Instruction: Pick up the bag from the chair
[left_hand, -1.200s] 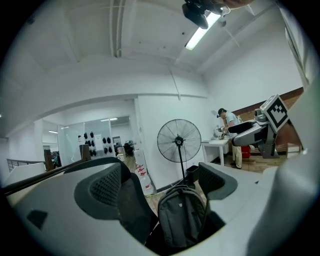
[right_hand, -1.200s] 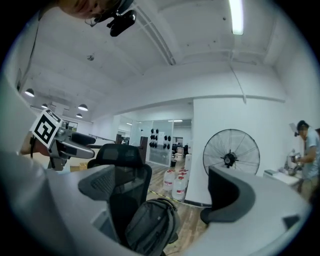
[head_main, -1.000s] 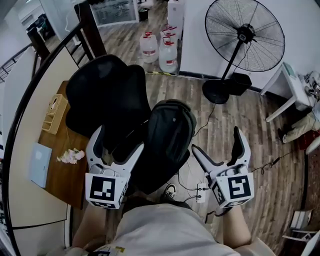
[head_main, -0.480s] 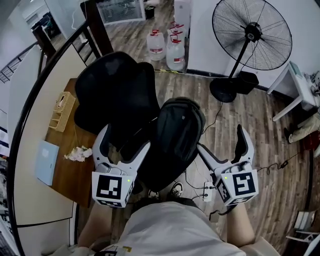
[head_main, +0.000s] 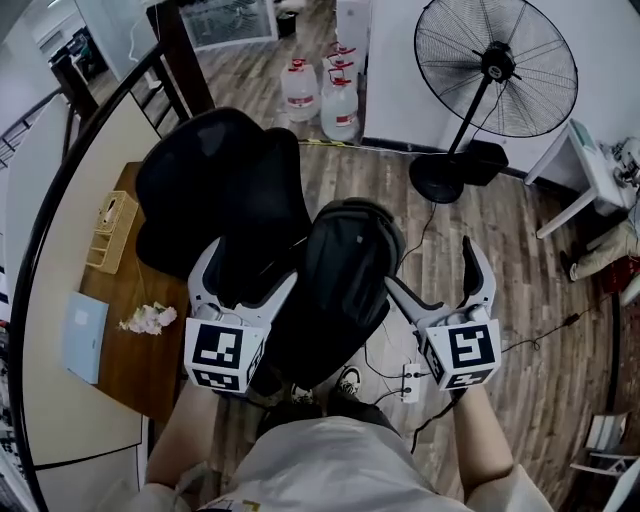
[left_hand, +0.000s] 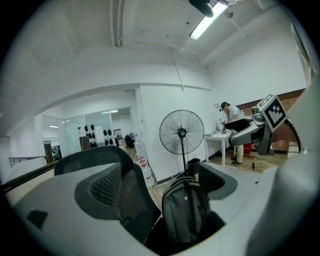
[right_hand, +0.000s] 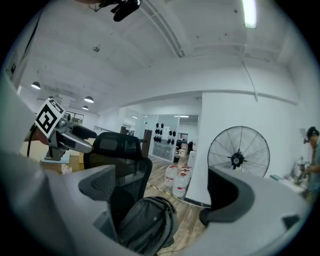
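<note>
A dark grey backpack (head_main: 345, 265) stands upright on the seat of a black mesh office chair (head_main: 225, 185), leaning against its backrest. My left gripper (head_main: 247, 278) is open, just left of the bag over the chair seat. My right gripper (head_main: 432, 272) is open too, just right of the bag over the floor. In the left gripper view the backpack (left_hand: 185, 210) shows ahead between the open fingers (left_hand: 100, 185), not touched. The right gripper view shows the backpack (right_hand: 147, 225) low between its open fingers (right_hand: 232, 192), with the chair (right_hand: 120, 150) behind it.
A big black standing fan (head_main: 495, 75) is at the back right, with water bottles (head_main: 325, 95) by the wall. A wooden desk (head_main: 135, 350) with a tray and crumpled tissue lies left. A power strip (head_main: 410, 380) and cables lie on the floor. A white table (head_main: 585, 165) stands at the far right.
Both grippers have edged slightly forward on either side of the bag. Their jaws stay open. The bag and chair have not moved.
</note>
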